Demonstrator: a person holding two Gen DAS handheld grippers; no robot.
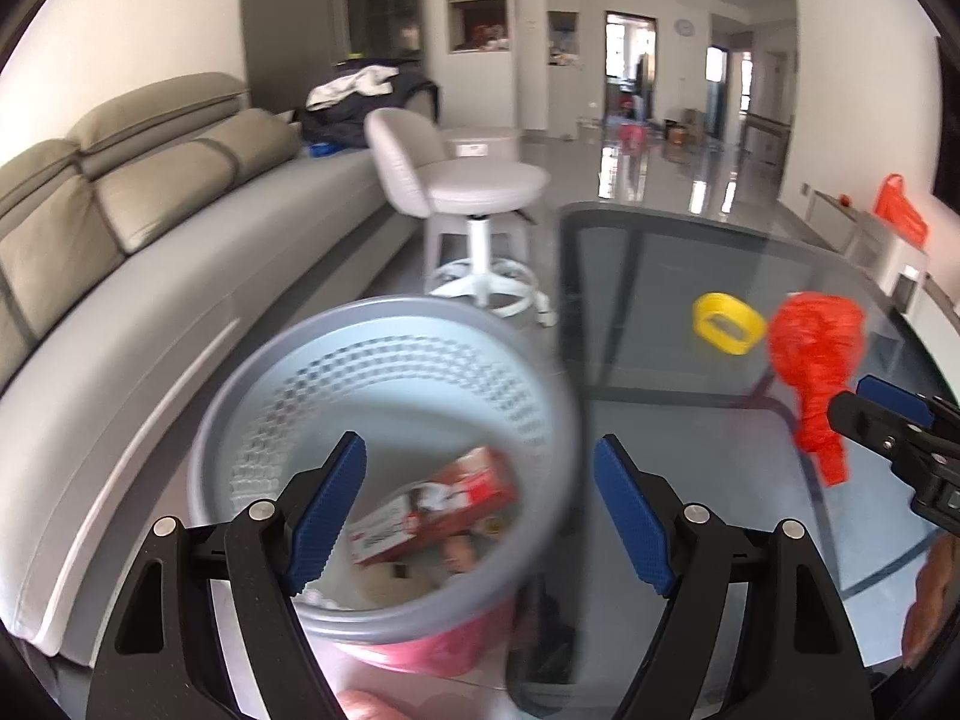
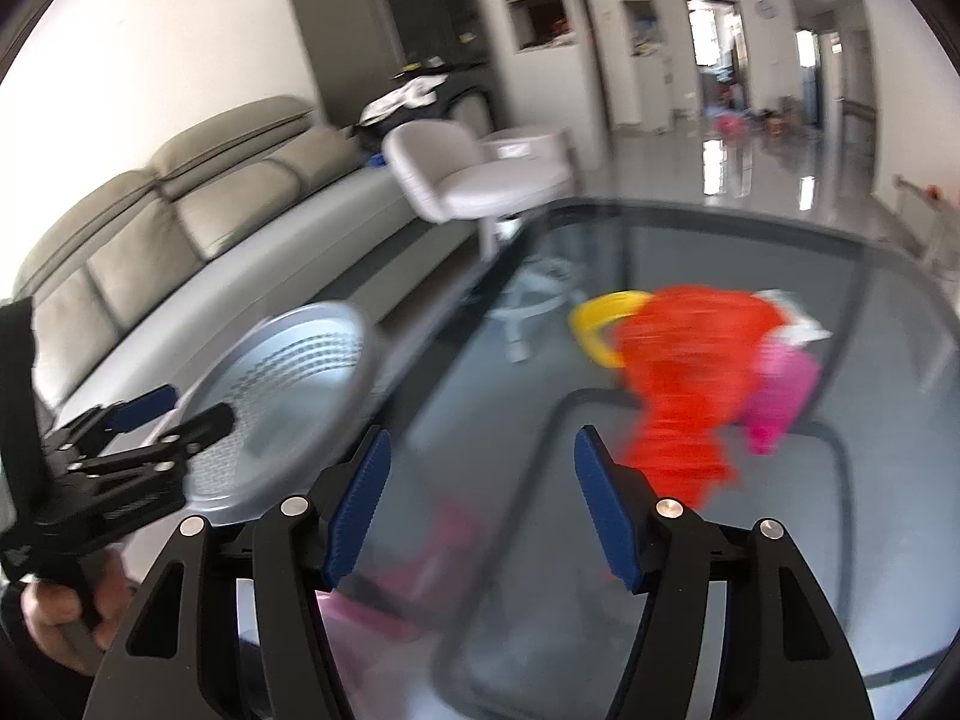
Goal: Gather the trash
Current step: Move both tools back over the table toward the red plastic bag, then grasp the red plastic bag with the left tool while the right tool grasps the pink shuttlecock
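Note:
In the left wrist view a grey perforated bin point(image 1: 384, 372) stands on the floor beside the glass table point(image 1: 678, 420), with a red and white box point(image 1: 438, 504) and other scraps inside. My left gripper point(image 1: 480, 480) hangs open over the bin's mouth, nothing between its pads. A crumpled red plastic bag point(image 1: 813, 360) and a yellow tape ring point(image 1: 729, 324) lie on the table. My right gripper point(image 2: 480, 480) stands open above the glass, just left of the red bag point(image 2: 684, 378), holding nothing. A pink wrapper point(image 2: 780, 402) and a white scrap point(image 2: 801, 327) lie beside the bag.
A grey sofa point(image 1: 150, 252) runs along the left wall. A white swivel stool point(image 1: 474, 192) stands beyond the bin. A hand point(image 2: 60, 618) holds the left gripper point(image 2: 201, 405) next to the bin point(image 2: 288, 396). The right gripper point(image 1: 849, 399) enters at the right.

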